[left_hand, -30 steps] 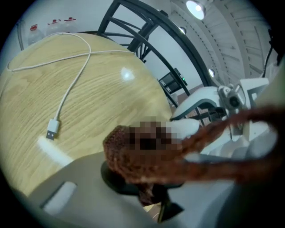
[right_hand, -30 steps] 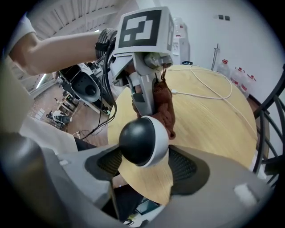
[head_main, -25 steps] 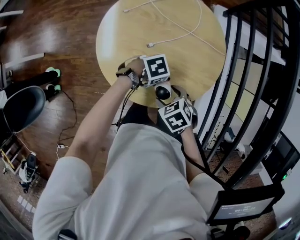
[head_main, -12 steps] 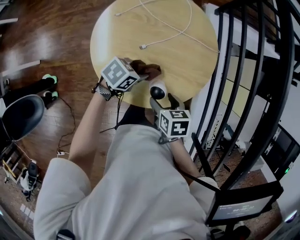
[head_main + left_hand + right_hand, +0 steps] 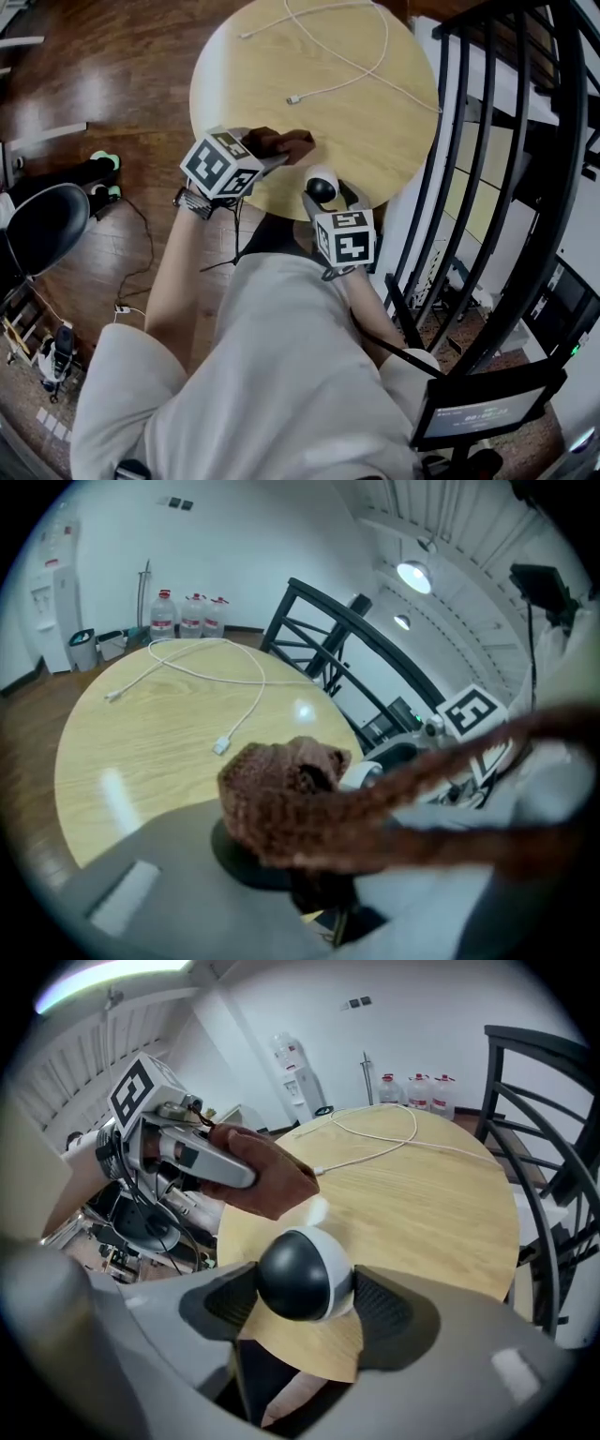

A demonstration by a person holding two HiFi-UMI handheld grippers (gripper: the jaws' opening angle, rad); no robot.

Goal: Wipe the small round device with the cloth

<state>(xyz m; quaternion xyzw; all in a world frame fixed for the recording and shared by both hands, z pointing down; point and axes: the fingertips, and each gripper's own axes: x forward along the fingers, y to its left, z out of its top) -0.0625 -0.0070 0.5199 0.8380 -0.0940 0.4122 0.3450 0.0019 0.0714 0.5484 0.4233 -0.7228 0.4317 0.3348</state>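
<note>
The small round device, a white ball with a black face, sits between the jaws of my right gripper, whose dark pads press on both its sides. In the head view the small round device is held at the near edge of the round wooden table by my right gripper. My left gripper is shut on a brown knitted cloth, to the left of the device and apart from it. In the left gripper view the cloth bunches over the jaws and hides most of them.
A white charging cable loops across the far half of the table. A black metal railing runs close along the right. A dark chair stands on the wooden floor at the left. Water bottles line the far wall.
My left gripper has drawn the cloth off the device and moved left, away from it. The right gripper has rolled while it still holds the device, whose black face now shows.
</note>
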